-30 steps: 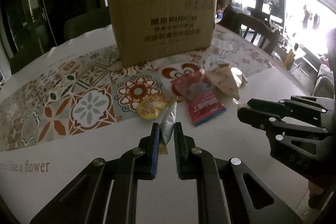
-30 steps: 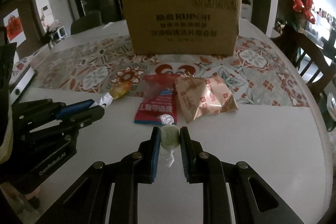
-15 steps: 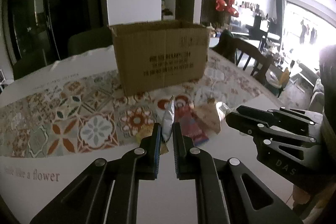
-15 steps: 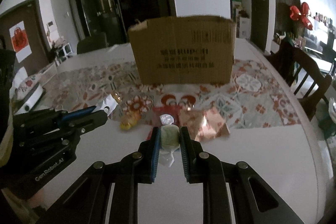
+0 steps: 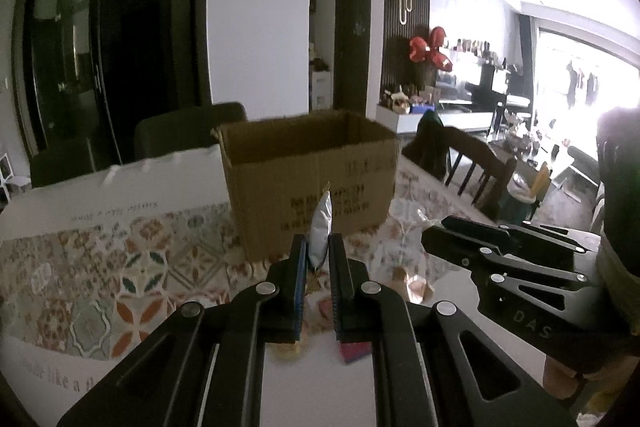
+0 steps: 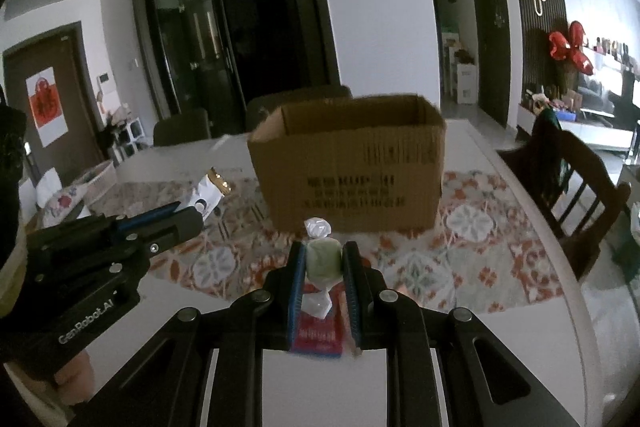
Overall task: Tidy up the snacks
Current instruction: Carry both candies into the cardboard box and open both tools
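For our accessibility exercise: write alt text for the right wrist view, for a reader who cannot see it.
The right gripper clamps a green wrapped candy, raised in front of an open cardboard box that stands on a patterned tablecloth. At left, the left gripper holds a white snack packet. A red snack packet lies on the table below.

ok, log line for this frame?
phase: carry to cardboard box | left gripper: shut on silver snack packet | right gripper: shut on green wrapped candy
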A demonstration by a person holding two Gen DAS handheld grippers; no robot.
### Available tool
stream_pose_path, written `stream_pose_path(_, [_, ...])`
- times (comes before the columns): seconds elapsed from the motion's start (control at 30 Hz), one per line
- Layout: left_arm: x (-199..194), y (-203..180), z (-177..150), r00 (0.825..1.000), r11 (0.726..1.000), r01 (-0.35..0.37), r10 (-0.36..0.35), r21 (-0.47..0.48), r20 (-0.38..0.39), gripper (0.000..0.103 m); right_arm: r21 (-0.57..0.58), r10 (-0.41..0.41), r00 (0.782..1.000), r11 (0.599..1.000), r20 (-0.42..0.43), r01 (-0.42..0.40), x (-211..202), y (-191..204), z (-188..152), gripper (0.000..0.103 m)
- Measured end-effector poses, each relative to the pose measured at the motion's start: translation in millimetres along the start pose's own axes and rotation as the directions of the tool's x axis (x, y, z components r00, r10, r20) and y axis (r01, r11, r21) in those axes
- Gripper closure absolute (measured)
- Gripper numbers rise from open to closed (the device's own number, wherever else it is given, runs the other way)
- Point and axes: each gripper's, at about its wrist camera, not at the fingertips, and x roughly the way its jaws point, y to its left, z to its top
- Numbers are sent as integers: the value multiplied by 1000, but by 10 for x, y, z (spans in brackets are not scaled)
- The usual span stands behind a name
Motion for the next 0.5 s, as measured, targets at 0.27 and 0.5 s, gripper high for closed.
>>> stream_pose_path(0.27, [47, 65, 306, 998, 1000, 0, 0, -11, 61, 91, -19, -9, 997, 1000, 80, 11, 26, -28, 324, 83])
stream_pose_path(0.5, [197, 160, 567, 996, 999, 8, -5, -32, 86, 91, 0, 1, 993, 1000, 118, -1, 144, -128, 620, 83])
